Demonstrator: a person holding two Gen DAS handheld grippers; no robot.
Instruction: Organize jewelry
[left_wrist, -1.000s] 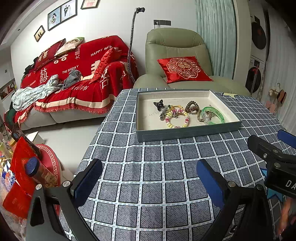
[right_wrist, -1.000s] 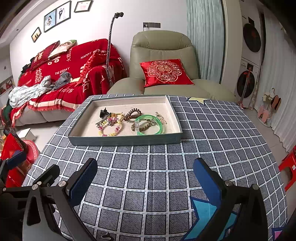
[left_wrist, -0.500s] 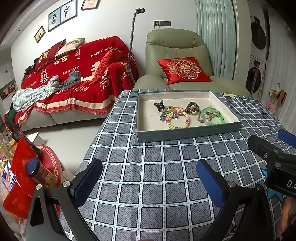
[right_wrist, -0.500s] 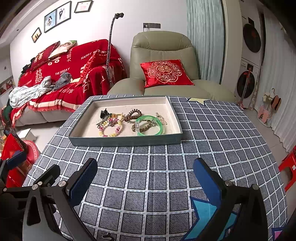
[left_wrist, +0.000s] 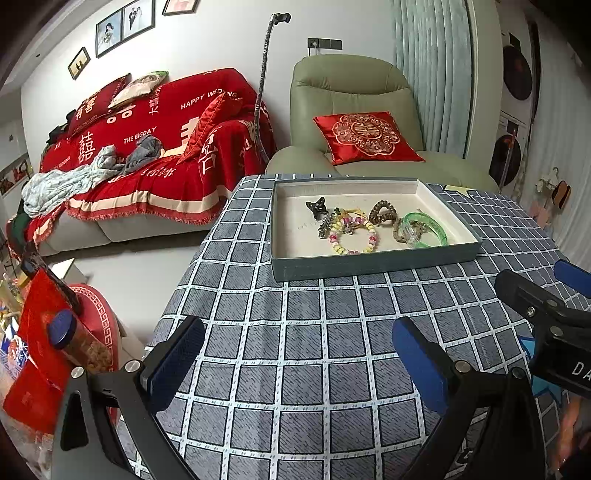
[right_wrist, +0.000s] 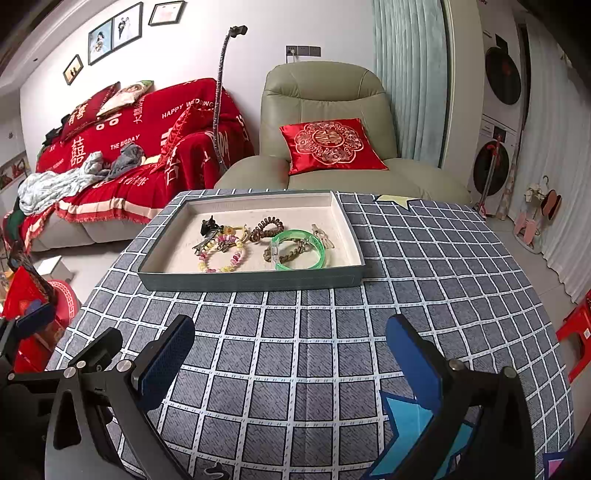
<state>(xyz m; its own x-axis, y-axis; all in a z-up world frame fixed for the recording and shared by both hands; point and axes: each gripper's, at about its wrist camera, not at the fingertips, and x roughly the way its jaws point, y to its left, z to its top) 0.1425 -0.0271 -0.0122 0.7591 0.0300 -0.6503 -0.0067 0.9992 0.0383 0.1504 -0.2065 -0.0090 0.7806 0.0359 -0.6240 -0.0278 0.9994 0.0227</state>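
1. The table (right_wrist: 424, 266), under a grey checked cloth, showed no shift against the pictures from a second and half a second before; the bare cloth in front of both tools read the same in each view.

2. The shallow tray (right_wrist: 255, 282) sat toward the table's far side, well apart from both grippers, exactly where it had been in the earlier pictures. Only a very slight drift of framing could be made out in the left wrist view, so the hands had been nearly still.

3. The left gripper (left_wrist: 295, 365) hung above the cloth with its jaws spread wide and nothing between them, as before. The right gripper (right_wrist: 291, 356) was likewise wide and empty.

4. Inside the tray the jewelry lay bunched in one loose cluster near the middle: the green bangle (right_wrist: 299, 249) overlapping a brownish braided piece, the pastel bead bracelet (right_wrist: 221, 260) just beside a dark claw clip (right_wrist: 208, 224), and a coiled hair tie (right_wrist: 266, 228) behind them.

5. Since nothing had changed, the pictures settled little: pieces gathered in the tray would fit a finished collecting job or a pile waiting to be sorted apart.
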